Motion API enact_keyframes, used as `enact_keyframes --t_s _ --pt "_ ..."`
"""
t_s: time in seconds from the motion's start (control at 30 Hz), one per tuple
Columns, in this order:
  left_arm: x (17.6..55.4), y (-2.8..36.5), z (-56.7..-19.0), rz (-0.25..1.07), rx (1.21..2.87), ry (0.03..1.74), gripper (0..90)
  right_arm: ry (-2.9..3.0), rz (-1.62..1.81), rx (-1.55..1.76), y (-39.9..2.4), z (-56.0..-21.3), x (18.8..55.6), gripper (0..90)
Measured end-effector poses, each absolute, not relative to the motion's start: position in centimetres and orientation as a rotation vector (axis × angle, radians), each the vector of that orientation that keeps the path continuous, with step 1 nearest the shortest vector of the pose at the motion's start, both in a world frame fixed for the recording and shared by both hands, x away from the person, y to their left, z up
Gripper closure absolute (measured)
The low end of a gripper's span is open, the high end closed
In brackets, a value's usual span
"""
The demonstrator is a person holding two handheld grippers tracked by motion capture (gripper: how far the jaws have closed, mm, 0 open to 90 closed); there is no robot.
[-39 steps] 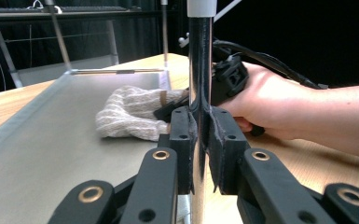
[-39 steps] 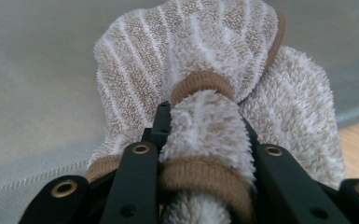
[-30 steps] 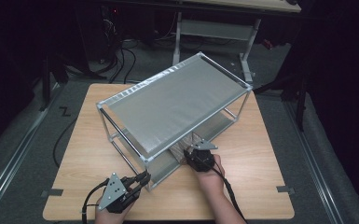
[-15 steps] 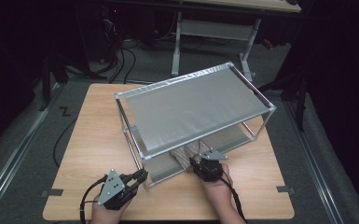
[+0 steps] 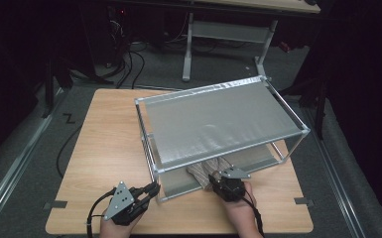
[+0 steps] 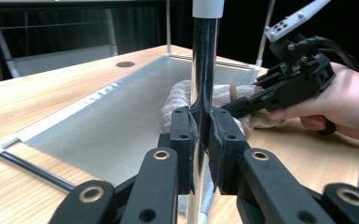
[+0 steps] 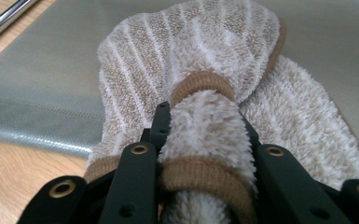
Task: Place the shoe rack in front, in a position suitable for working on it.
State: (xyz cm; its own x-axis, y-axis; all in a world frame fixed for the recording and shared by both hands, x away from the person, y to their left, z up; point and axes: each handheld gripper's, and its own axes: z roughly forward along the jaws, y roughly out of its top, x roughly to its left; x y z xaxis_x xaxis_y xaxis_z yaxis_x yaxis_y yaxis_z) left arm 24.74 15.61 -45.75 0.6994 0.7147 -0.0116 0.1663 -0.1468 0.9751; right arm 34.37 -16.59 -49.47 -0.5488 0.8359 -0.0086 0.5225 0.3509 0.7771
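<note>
A two-tier metal rack (image 5: 218, 124) stands on the wooden table (image 5: 104, 148). My left gripper (image 5: 151, 191) is shut on the rack's chrome front corner post (image 6: 204, 60), which rises between the pads of the left gripper (image 6: 200, 122). A fluffy beige striped sock (image 7: 191, 51) lies at the front of the lower shelf (image 7: 51, 60). My right gripper (image 7: 203, 114) is shut on the sock's rolled cuff; its jaws have just eased slightly wider with the sock still squeezed between them. From above, the right gripper (image 5: 213, 179) reaches under the top shelf to the sock (image 5: 201, 171).
The left gripper view shows the right gripper (image 6: 261, 95) and its hand beside the sock (image 6: 182, 91) on the grey lower shelf (image 6: 121, 121). Bare wood lies left of the rack. Another metal frame (image 5: 228, 34) and cables (image 5: 129, 59) stand on the floor behind.
The rack has swung so its far end moved right, now sitting squarer to the table. My right gripper has moved right with the sock. The left gripper stayed on the corner post.
</note>
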Motion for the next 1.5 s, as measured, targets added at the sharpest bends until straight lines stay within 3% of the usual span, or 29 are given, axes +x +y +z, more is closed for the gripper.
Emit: enact_keyframes --t_s 0.2,0.47,0.6,0.87,0.93,1.0,1.5 --pt "24.3 15.6 -46.2 0.562 1.658 0.704 79.3 2.178 1.089 1.17 -17.7 -48.6 33.3 69.6" --pt "24.5 15.3 -47.4 0.535 1.709 0.721 63.5 2.041 1.225 1.234 -20.4 -47.6 32.1 68.3" --pt "24.4 15.3 -47.5 0.555 1.714 0.722 61.1 2.017 1.223 1.261 -21.2 -47.6 32.2 68.1" --pt "24.1 15.4 -47.2 0.583 1.702 0.706 65.1 1.959 1.199 1.296 -22.9 -47.3 32.1 67.4" --pt "24.1 15.4 -47.1 0.581 1.704 0.715 74.4 1.937 1.196 1.316 -23.5 -47.1 32.2 67.4" --pt "24.2 15.3 -47.1 0.587 1.704 0.715 77.4 1.922 1.194 1.335 -23.9 -47.1 32.3 67.4" --pt "24.2 15.5 -47.0 0.591 1.698 0.701 77.4 1.776 1.14 1.38 -25.7 -46.9 32.8 66.9"
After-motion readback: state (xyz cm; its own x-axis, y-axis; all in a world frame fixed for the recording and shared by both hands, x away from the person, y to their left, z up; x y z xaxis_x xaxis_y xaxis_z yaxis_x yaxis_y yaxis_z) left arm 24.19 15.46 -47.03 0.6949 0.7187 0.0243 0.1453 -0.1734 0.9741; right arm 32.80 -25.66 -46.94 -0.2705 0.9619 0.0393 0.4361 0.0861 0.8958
